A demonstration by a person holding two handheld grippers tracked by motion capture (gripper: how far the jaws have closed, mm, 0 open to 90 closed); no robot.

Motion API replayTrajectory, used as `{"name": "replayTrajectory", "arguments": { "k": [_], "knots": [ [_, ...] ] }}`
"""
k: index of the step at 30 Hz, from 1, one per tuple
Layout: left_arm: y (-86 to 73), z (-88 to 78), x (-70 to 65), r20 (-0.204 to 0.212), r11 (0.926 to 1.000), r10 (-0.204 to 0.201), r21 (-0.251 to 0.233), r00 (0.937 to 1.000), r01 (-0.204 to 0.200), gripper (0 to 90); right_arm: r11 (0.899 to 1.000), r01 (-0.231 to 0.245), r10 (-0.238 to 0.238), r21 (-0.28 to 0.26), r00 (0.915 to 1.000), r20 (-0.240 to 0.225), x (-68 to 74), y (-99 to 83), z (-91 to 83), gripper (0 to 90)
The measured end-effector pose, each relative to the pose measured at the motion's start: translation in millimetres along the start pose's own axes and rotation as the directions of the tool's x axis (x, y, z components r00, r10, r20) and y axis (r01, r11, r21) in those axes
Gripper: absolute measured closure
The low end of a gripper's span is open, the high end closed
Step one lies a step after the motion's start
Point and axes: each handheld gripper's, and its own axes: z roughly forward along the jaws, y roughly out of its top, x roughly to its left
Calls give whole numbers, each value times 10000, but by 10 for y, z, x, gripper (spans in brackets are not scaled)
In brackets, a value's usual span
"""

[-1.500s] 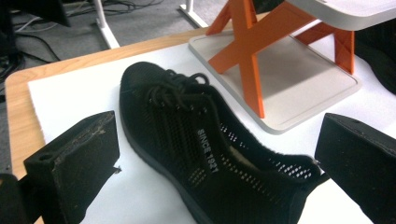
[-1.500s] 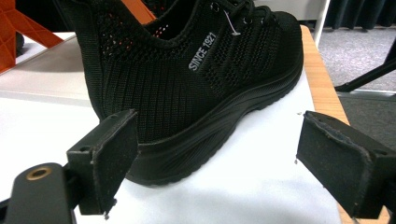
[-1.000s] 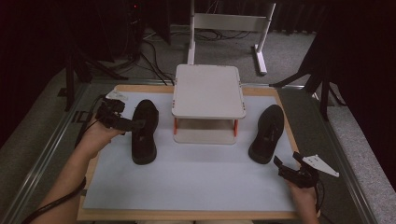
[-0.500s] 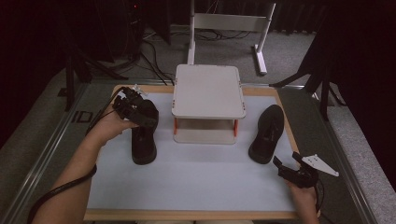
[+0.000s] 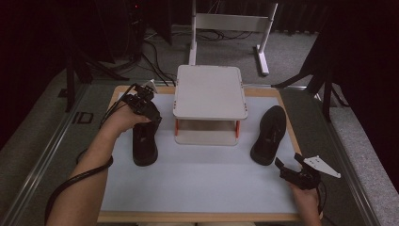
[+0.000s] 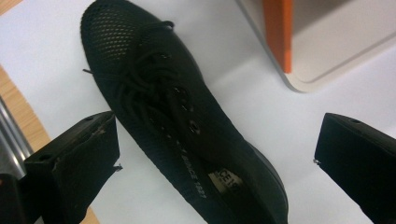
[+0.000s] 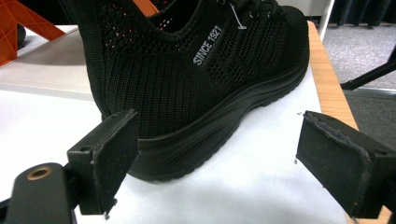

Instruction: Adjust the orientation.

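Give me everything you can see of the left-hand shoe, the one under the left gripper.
The left shoe is a black lace-up trainer with a mesh toe, knit upper, black laces, metal eyelets and pale lettering along its collar. It lies sole-down on the white mat, left of the white two-tier stand and apart from it. In the high view its toe points towards the person. The left gripper hangs above its far end, jaws open on either side; no contact is visible.
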Motion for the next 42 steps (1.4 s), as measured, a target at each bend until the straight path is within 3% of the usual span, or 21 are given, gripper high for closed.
{"name": "replayTrajectory", "arguments": {
  "k": [7,12,15,20,24,27,28,31,38,40,42],
  "knots": [
    [59,166,84,-94,9948,-926,423,9957,929,4,10000,24,-24,-18,10000,-11,2,-1,-2,125],
    [77,267,152,-24,9835,-1768,394,9842,1768,17,10000,65,-65,2,10000,-19,6,-2,0,125],
    [62,352,182,-121,9770,-2049,571,9787,2053,22,10000,80,-80,15,10000,-31,8,-3,0,125],
    [39,405,178,-403,9753,-1997,883,9790,2026,73,9999,102,-102,34,9999,-33,8,-3,4,126],
    [14,421,136,-691,9731,-1869,1237,9799,1943,163,9999,154,-154,62,9999,-22,16,-4,5,126],
    [-27,411,141,-808,9701,-1898,1379,9785,1995,171,9998,160,-160,78,9999,-15,16,-5,6,126],
    [-43,409,149,-821,9694,-1935,1374,9777,2034,221,9998,165,-165,92,9999,-21,18,-5,6,126],
    [-98,424,199,-535,9665,-2064,1444,9770,2121,329,9997,222,-222,98,9998,-13,23,-6,10,127],
    [-171,479,288,13,9583,-2431,1551,9700,2399,480,9995,295,-296,133,9996,19,32,-7,14,133],
    [-181,489,299,113,9581,-2459,1545,9692,2413,524,9994,305,-305,148,9995,37,33,-7,16,134],
    [-209,509,330,437,9633,-2307,1511,9720,2218,570,9993,331,-331,173,9995,14,37,-7,19,134]
  ]
}}
